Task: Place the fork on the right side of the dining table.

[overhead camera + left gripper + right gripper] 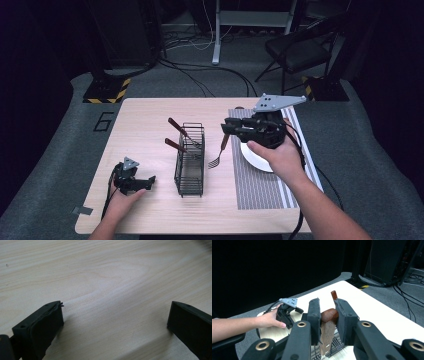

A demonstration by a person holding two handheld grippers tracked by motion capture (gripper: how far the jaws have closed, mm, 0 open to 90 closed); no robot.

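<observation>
My right gripper [227, 129] is shut on the brown wooden handle of a fork [216, 160], which hangs tines down just above the table between the wire basket [190, 172] and the striped placemat [260, 187]. In the right gripper view the handle [328, 323] sits clamped between the two pads of the right gripper [327, 302]. My left gripper [145, 182] rests on the table at the front left. Its jaws stand wide apart with bare wood between them in the left gripper view [116, 315].
The black wire basket holds two other wooden-handled utensils [178, 127], leaning to the left. A white plate [252, 159] lies on the placemat under my right hand. Beyond the table stand a folding chair [300, 52], floor cables and a hazard-striped base [106, 92].
</observation>
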